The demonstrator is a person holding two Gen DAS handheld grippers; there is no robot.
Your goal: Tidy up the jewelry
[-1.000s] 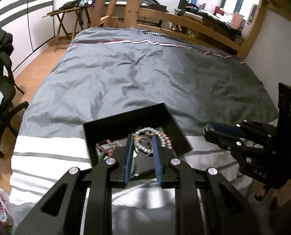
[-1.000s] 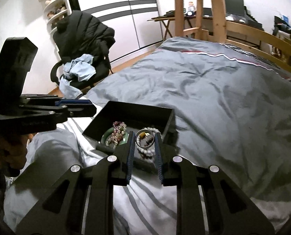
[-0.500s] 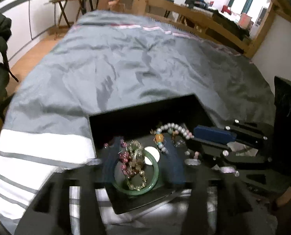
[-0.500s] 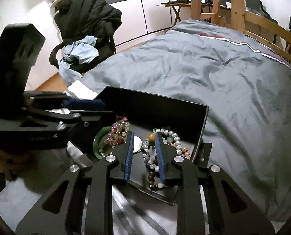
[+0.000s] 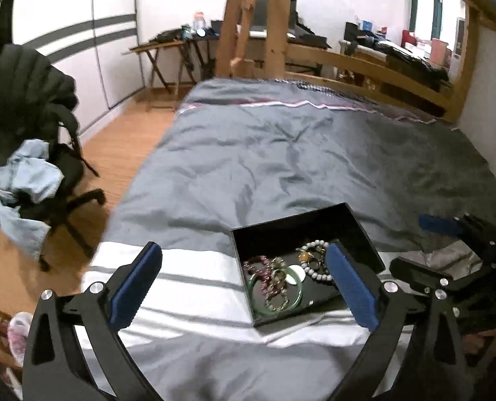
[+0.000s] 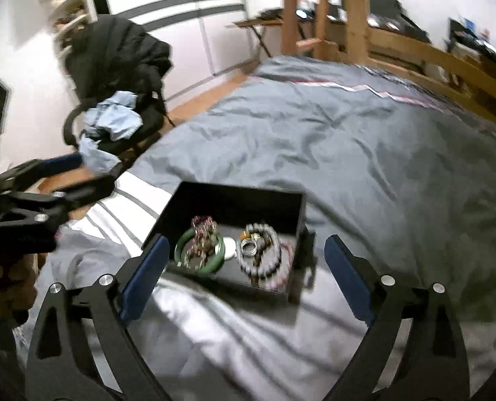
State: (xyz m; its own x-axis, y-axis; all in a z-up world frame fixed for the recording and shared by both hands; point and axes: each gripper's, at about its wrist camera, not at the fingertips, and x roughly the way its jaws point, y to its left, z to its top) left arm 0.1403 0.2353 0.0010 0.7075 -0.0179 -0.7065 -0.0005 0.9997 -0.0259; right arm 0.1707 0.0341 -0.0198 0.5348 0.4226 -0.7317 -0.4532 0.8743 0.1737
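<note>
A black open box (image 5: 358, 230) (image 6: 227, 197) lies on the bed near its foot. Inside it are a green bangle (image 5: 257, 295) (image 6: 181, 245), a pink and gold bead bracelet (image 5: 271, 274) (image 6: 202, 234), a pale bead bracelet (image 5: 318, 272) (image 6: 268, 254) and a coiled metal ring (image 6: 249, 246). My left gripper (image 5: 244, 284) is wide open and empty, above the bed just left of the box. My right gripper (image 6: 244, 277) is wide open and empty, its fingers straddling the near side of the box. Each gripper shows in the other's view, the right one (image 5: 448, 254) and the left one (image 6: 47, 183).
The bed has a grey duvet (image 5: 298, 153) with white stripes at the near end (image 5: 181, 277). A wooden ladder (image 5: 248, 23) and bed rail (image 5: 381, 70) stand at the far end. An office chair piled with clothes (image 5: 30, 153) stands on the wooden floor to the left.
Both grippers have opened wide and drawn back from the box. The jewelry they hovered over now lies in the box. The left view has swung left and up.
</note>
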